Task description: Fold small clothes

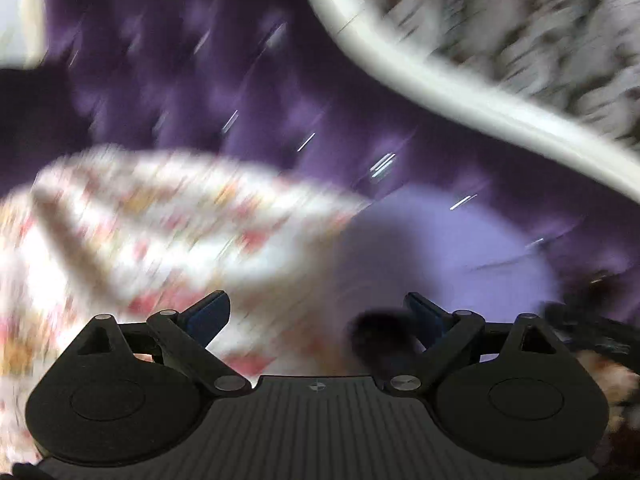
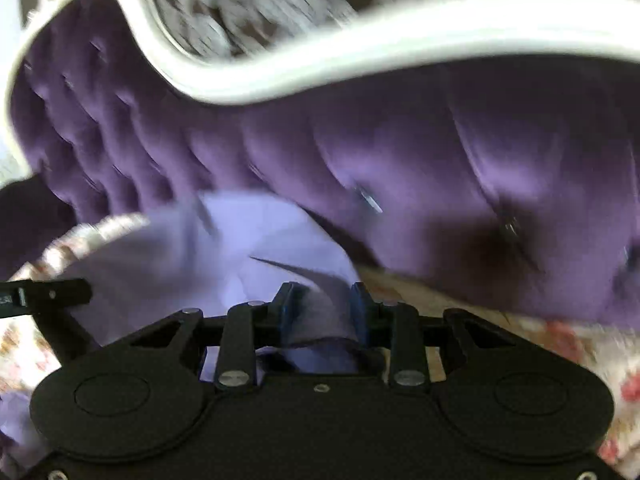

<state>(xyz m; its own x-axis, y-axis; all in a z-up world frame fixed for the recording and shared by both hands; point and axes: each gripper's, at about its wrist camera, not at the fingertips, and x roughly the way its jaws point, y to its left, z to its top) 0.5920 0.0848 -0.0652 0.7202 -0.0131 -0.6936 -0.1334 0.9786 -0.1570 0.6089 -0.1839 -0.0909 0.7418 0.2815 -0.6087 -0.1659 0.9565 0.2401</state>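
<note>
Blurry shot of one lavender garment (image 2: 256, 240) on the floral bedspread (image 1: 120, 220), purple tufted headboard (image 2: 400, 160) at the far side.
Right gripper (image 2: 322, 308) has narrow jaws pinched on a fold of the lavender cloth. Left gripper (image 1: 318, 312) is spread wide, nothing between its fingers, garment just to its right. Two grippers total.

Lavender garment (image 2: 256, 240); purple tufted headboard (image 2: 400, 152); white floral bedspread (image 1: 120, 220).
</note>
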